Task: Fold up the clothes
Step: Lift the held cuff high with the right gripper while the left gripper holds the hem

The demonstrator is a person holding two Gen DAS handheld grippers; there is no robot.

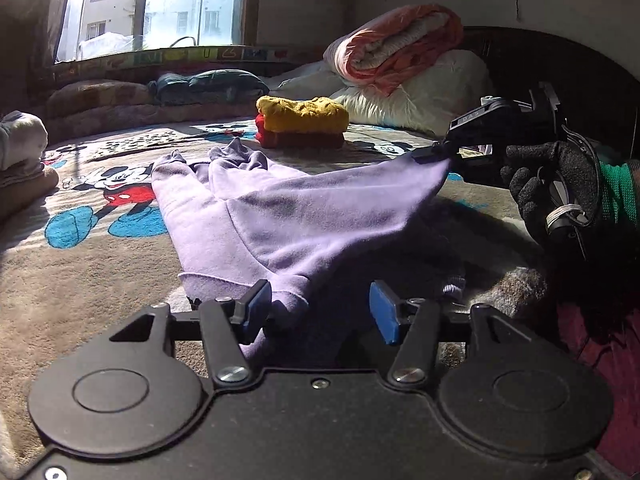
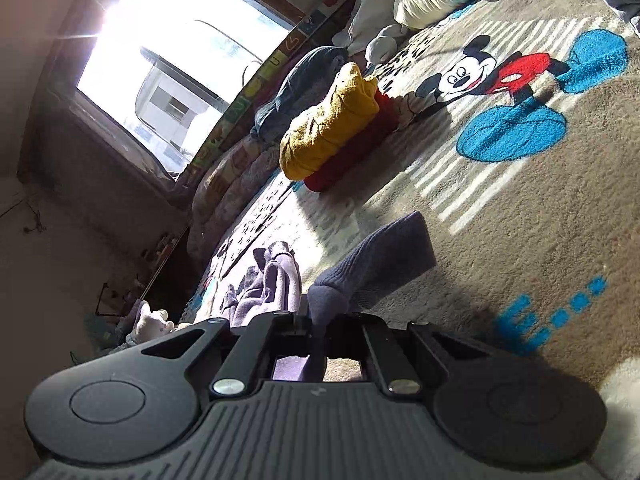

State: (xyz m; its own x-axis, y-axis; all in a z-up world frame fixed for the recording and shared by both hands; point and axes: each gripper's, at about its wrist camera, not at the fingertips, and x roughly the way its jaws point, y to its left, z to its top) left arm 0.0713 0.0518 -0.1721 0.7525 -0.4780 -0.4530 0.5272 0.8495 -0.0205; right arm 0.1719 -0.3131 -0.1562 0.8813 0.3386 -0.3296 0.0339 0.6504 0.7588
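Purple sweatshirt half-lifted over the cartoon blanket

From the left wrist, the left tongs point(image 1: 316, 312) stand apart with the purple sweatshirt point(image 1: 280, 216) hem lying between them, ungripped, so that edge could drag or bunch. The right tongs point(image 1: 434, 152) pinch a corner aloft. From the right wrist, the right tongs point(image 2: 316, 316) are clamped on a ribbed cuff point(image 2: 376, 260); a thin bite may slip.

White letters reading "DAS" showed on the black body of the right gripper point(image 1: 434, 154), ahead and right of the left gripper; no other lettering was legible
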